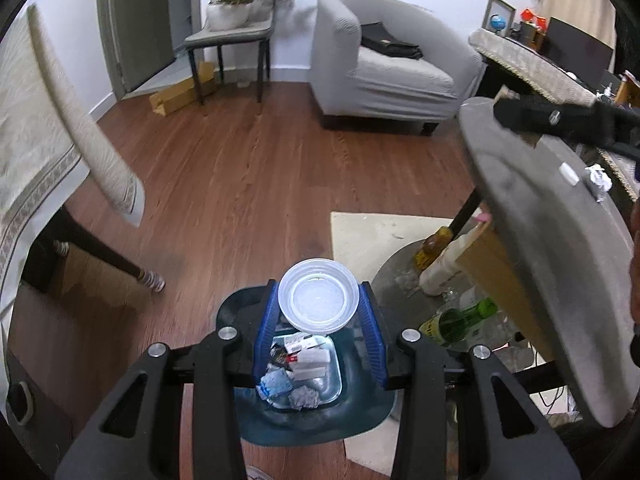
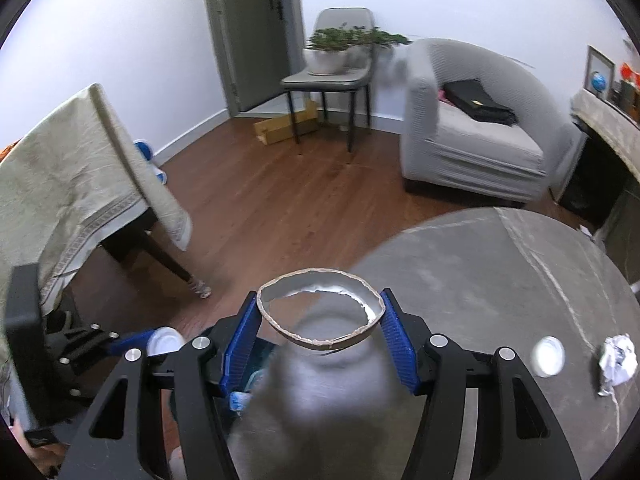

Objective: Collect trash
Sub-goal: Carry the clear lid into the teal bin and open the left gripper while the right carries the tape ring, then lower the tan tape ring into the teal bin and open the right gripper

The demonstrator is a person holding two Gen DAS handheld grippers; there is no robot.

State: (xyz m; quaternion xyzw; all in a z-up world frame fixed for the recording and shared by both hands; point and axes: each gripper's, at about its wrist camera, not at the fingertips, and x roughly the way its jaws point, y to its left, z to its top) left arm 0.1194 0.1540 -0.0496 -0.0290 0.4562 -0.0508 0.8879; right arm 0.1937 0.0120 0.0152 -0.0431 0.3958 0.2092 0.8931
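Note:
My left gripper (image 1: 319, 304) is shut on a clear plastic cup (image 1: 318, 300), gripped by its sides between the blue fingers (image 1: 267, 312). Directly below it stands a bin lined with a dark bag (image 1: 320, 416) that holds wrappers and crumpled paper (image 1: 304, 364). My right gripper (image 2: 320, 320) is shut on a blurred grey cylindrical container with a torn foil top (image 2: 320, 312), held over the edge of the round grey table (image 2: 500, 264). A white cap (image 2: 548, 356) and a crumpled paper ball (image 2: 618, 362) lie on that table. The left gripper with its cup (image 2: 162, 342) shows low on the left in the right wrist view.
Under the round table (image 1: 540, 264) lie a green bottle (image 1: 460, 320), other bottles and a beige mat (image 1: 372, 232). A cloth-covered table (image 1: 36, 152) stands at the left, a grey armchair (image 1: 384, 68) and a chair with plants (image 1: 240, 20) at the back.

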